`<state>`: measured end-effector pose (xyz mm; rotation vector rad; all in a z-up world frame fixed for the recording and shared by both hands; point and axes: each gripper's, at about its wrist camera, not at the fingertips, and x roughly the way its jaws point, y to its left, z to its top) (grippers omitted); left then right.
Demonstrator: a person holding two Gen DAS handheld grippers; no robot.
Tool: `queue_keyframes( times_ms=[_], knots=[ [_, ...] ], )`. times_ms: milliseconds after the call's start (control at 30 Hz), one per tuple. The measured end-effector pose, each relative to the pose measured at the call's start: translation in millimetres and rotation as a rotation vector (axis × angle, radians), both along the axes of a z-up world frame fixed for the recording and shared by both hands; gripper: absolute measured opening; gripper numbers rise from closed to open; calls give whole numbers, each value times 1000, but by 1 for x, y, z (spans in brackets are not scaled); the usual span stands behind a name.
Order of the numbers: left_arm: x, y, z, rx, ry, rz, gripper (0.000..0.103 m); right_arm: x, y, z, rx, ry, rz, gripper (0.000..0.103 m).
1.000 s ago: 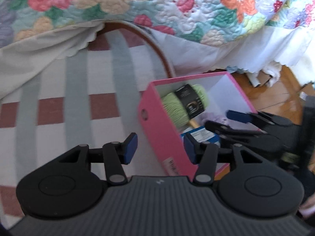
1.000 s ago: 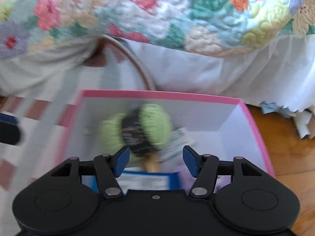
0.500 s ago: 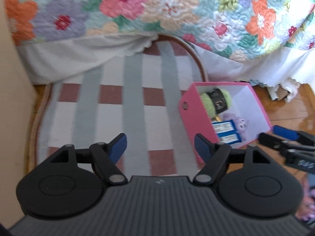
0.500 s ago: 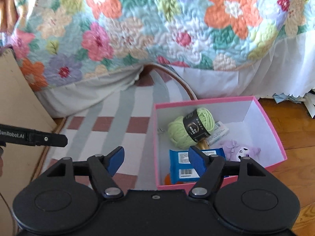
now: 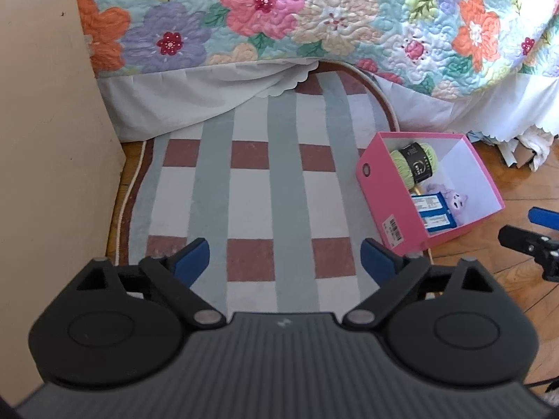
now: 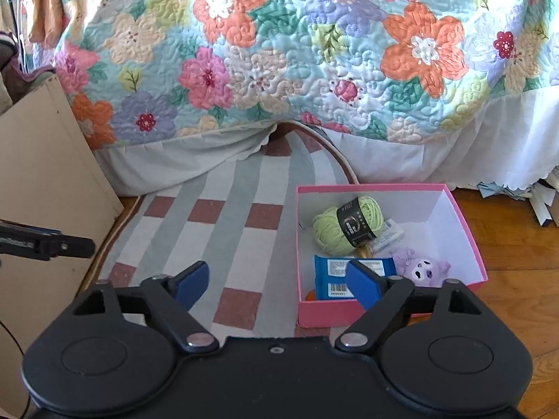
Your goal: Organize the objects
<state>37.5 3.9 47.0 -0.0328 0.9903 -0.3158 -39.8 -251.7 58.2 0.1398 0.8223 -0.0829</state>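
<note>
Pink box (image 6: 464, 234) ahead of my right hand-held gripper (image 6: 277, 279) looks packed; both jaws opening, empty, left hand-held gripper (image 5: 284, 256) too. Next, find any stray object.

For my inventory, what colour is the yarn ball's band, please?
Black, on the green yarn ball; right wrist view.

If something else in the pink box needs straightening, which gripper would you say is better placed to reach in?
Probably the right gripper: the pink box lies just beyond its opening, empty jaws. The left gripper, also opening and empty, faces the striped rug, with the box off to its side.
</note>
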Motion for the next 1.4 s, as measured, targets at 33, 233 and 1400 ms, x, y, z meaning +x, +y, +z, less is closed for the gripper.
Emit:
queue_keyframes(
  times_ms=[33,233,1400],
  knots=[
    [-1,2,-1,-10,1,-5,102,0,0,-2,-6,15,-12,97],
    [1,10,-17,-12,81,26,103,1,2,-10,-15,81,-41,97],
    [-9,8,-41,113,177,87,103,3,1,-24,-54,201,-81,97]
  ],
)
